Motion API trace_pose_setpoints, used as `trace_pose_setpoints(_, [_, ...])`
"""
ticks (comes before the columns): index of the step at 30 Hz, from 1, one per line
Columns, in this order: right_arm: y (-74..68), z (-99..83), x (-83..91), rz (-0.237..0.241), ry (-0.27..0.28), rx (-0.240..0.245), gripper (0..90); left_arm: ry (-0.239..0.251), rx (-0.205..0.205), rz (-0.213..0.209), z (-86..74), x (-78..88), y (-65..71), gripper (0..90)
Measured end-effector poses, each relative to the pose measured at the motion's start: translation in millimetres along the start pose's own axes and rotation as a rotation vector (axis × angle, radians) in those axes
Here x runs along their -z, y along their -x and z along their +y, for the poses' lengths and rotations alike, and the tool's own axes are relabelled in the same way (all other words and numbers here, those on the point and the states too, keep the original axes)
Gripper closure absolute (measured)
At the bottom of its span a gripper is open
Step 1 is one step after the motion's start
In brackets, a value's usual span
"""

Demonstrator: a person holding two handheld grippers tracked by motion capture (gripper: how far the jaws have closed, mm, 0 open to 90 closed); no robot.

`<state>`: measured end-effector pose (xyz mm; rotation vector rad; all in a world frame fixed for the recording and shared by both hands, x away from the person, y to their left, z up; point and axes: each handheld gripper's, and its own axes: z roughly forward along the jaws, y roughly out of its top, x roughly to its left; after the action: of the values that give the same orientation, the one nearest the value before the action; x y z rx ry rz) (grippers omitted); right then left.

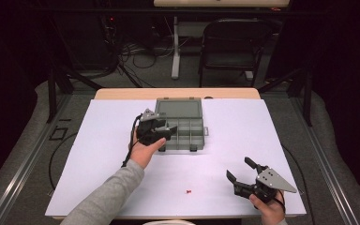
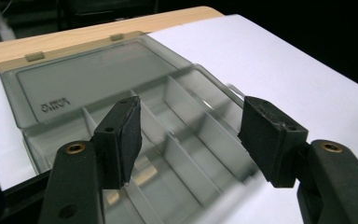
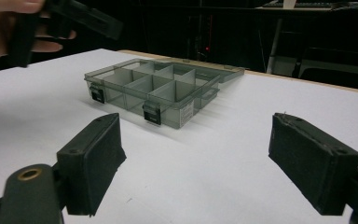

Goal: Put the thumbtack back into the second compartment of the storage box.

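Observation:
A smoky clear plastic compartment box (image 1: 183,131) lies in the middle of the white table cover, its lid (image 1: 179,108) folded flat behind it. My left gripper (image 1: 168,128) hovers over the box's left compartments, open, with nothing between its pads. In the left gripper view the open jaws (image 2: 191,123) frame the box's dividers (image 2: 177,116) and lid (image 2: 84,84). My right gripper (image 1: 238,168) is held near the front right of the table, open and empty. In the right gripper view its jaws (image 3: 196,128) point at the box (image 3: 154,86), with the left gripper (image 3: 65,18) at the upper left.
A tiny red piece (image 1: 187,191) lies on the white cover (image 1: 98,154) near the front edge, between my two hands. The wooden table edge (image 1: 178,93) runs behind the box. A folding chair (image 1: 232,42) and cables stand on the floor beyond.

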<state>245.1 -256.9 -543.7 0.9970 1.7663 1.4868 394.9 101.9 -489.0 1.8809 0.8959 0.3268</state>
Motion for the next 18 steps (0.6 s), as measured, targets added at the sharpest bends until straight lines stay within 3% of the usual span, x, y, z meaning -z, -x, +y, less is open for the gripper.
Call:
trace_pose_setpoints(6, [-0.7, 0.3, 0.1, 0.000, 0.004, 0.003, 16.9, 0.021, -0.070, -0.060, -25.0, 28.5, 29.4, 37.9])
trace_pose_setpoints(10, [-1.2, 0.3, 0.0, 0.001, 0.004, 0.004, 16.9, 0.032, -0.066, -0.108, -41.3, 40.1, 42.3, 38.0])
trace_pose_setpoints(13, [-1.0, 0.0, -0.4, 0.001, 0.002, 0.006, 16.9, 0.038, -0.094, -0.099, -53.0, 46.5, 49.0, 38.0])
trace_pose_setpoints(18, [-1.4, 0.1, -0.5, 0.003, 0.004, 0.007, 16.9, 0.025, -0.069, -0.128, -69.3, 50.7, 52.8, 38.2])
